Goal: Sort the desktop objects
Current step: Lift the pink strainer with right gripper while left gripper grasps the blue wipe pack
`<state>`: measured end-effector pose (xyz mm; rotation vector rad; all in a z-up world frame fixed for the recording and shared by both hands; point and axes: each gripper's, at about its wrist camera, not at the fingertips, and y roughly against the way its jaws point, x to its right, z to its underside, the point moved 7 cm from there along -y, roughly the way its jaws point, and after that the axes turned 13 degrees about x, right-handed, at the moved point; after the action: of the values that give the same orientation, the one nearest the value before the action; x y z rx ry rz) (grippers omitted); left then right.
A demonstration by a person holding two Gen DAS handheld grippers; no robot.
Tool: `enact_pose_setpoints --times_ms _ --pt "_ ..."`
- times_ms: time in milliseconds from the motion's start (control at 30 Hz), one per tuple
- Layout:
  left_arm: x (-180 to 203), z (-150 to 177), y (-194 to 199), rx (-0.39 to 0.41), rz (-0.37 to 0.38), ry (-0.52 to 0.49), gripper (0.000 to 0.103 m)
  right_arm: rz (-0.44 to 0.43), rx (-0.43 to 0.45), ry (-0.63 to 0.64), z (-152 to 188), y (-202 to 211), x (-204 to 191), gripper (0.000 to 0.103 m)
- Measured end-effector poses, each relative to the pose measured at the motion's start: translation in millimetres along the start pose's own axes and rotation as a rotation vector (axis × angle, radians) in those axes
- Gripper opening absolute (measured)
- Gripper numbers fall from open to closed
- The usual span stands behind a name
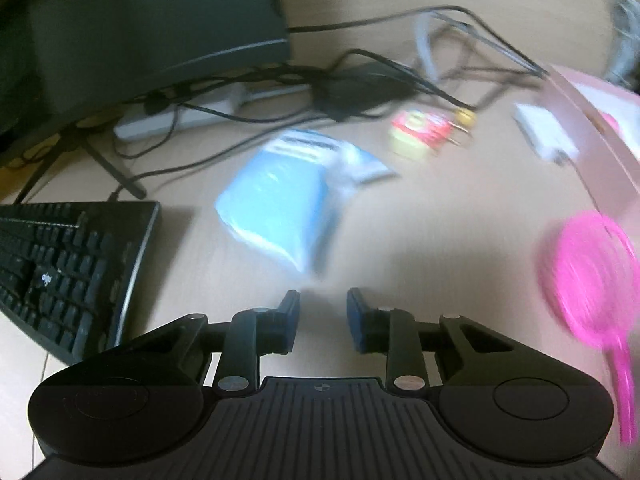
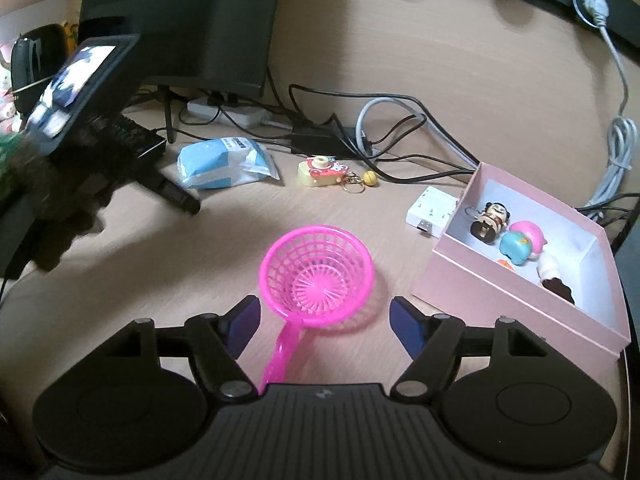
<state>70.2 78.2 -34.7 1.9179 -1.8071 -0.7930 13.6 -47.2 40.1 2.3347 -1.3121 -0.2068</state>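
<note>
My left gripper (image 1: 323, 312) hovers low over the wooden desk, jaws drawn close and empty, just short of a blue tissue packet (image 1: 280, 204). The left wrist view is blurred. My right gripper (image 2: 324, 320) is open, and a pink plastic strainer (image 2: 316, 272) lies on the desk between its fingers without touching them, its handle running back under the gripper. A pink box (image 2: 500, 280) at the right holds small toy figures (image 2: 492, 220). A yellow toy camera keychain (image 2: 320, 172) and a white adapter (image 2: 432, 210) lie loose on the desk.
A black keyboard (image 1: 68, 272) lies at the left. The monitor (image 2: 180, 20) stands behind on its stand, with a white power strip (image 2: 228, 110), a black power brick (image 2: 320, 138) and tangled cables (image 2: 400, 120) along the back.
</note>
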Motion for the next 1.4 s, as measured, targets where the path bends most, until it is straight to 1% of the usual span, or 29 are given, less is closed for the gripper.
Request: enact_pose_setpoints --times_ms 133,267,333,367,467,500,533,600,633,700,733,767,800,833,867,967,1000,1033,1100,1133,1167,1233,1300,1400 --pt "12.3 18.8 25.2 -0.005 0.071 0.019 0.031 0.009 -0.008 0.007 6.8 8.3 0.0 0.073" --pt "10.5 32.5 43.1 -0.006 0.079 0.068 0.036 -0.015 -0.027 0.043 13.1 9.3 -8.2 0.073" --pt "5.5 35.2 51.6 0.004 0.073 0.092 0.052 -0.045 -0.037 0.070 15.1 6.1 -17.2 0.073" --pt "2.4 35.0 56.7 0.014 0.065 0.103 0.055 -0.060 -0.039 0.090 15.5 4.2 -22.6 0.073" --pt "-8.2 32.9 74.8 0.049 0.047 0.128 0.071 -0.105 -0.024 0.160 13.3 -2.3 -42.0 0.073" --pt "-11.4 32.3 80.7 0.060 0.040 0.137 0.079 -0.101 -0.018 0.182 11.8 -7.5 -47.3 0.073" --pt "-14.8 31.8 86.2 0.068 0.033 0.146 0.085 -0.090 -0.018 0.196 10.1 -12.9 -51.8 0.072" --pt "-20.2 30.9 95.3 0.078 0.024 0.163 0.089 -0.041 -0.023 0.224 6.9 -27.9 -57.0 0.064" --pt "-21.9 30.6 99.6 0.083 0.022 0.172 0.091 -0.006 -0.023 0.244 4.6 -35.5 -58.2 0.057" --pt "-24.2 29.7 107.5 0.094 0.024 0.183 0.096 0.061 -0.004 0.261 -1.7 -44.7 -55.1 0.056" --pt "-25.1 29.7 111.2 0.101 0.025 0.186 0.096 0.098 0.007 0.246 -6.0 -45.4 -49.4 0.056" --pt "-25.9 30.0 114.5 0.107 0.026 0.187 0.097 0.122 0.011 0.217 -8.8 -45.5 -42.3 0.063" --pt "-26.6 30.9 117.1 0.110 0.025 0.190 0.097 0.144 0.009 0.173 -10.1 -43.8 -33.1 0.069" --pt "-27.1 32.5 118.8 0.110 0.026 0.194 0.099 0.144 0.005 0.125 -9.6 -42.9 -23.0 0.084" --pt "-27.2 34.2 119.4 0.108 0.029 0.197 0.100 0.127 0.001 0.079 -8.5 -44.0 -15.1 0.089" --pt "-25.1 38.6 115.8 0.095 0.030 0.191 0.100 0.091 -0.046 -0.023 -3.6 -55.6 2.1 0.090" --pt "-24.5 38.5 114.6 0.098 0.023 0.190 0.100 0.074 -0.067 -0.046 -1.8 -60.9 4.4 0.093" --pt "-24.0 37.4 113.7 0.107 0.012 0.190 0.101 0.051 -0.090 -0.068 0.0 -68.3 5.6 0.098" --pt "-23.3 32.1 112.4 0.134 -0.026 0.181 0.103 0.032 -0.107 -0.081 2.6 -78.0 5.4 0.099" --pt "-22.9 27.7 111.6 0.153 -0.051 0.164 0.103 0.018 -0.115 -0.076 3.9 -80.9 3.8 0.096" --pt "-22.2 22.4 110.2 0.176 -0.069 0.141 0.103 0.012 -0.121 -0.063 4.5 -81.9 2.6 0.085" --pt "-19.7 9.7 106.0 0.232 -0.064 0.088 0.103 0.001 -0.125 -0.032 4.6 -79.3 1.0 0.084" --pt "-16.5 -5.6 95.7 0.275 -0.037 0.028 0.103 -0.006 -0.107 0.001 3.3 -71.9 1.1 0.084" --pt "-12.5 -28.9 69.8 0.293 -0.022 -0.051 0.103 -0.025 -0.089 0.027 -1.3 -56.6 8.9 0.083"
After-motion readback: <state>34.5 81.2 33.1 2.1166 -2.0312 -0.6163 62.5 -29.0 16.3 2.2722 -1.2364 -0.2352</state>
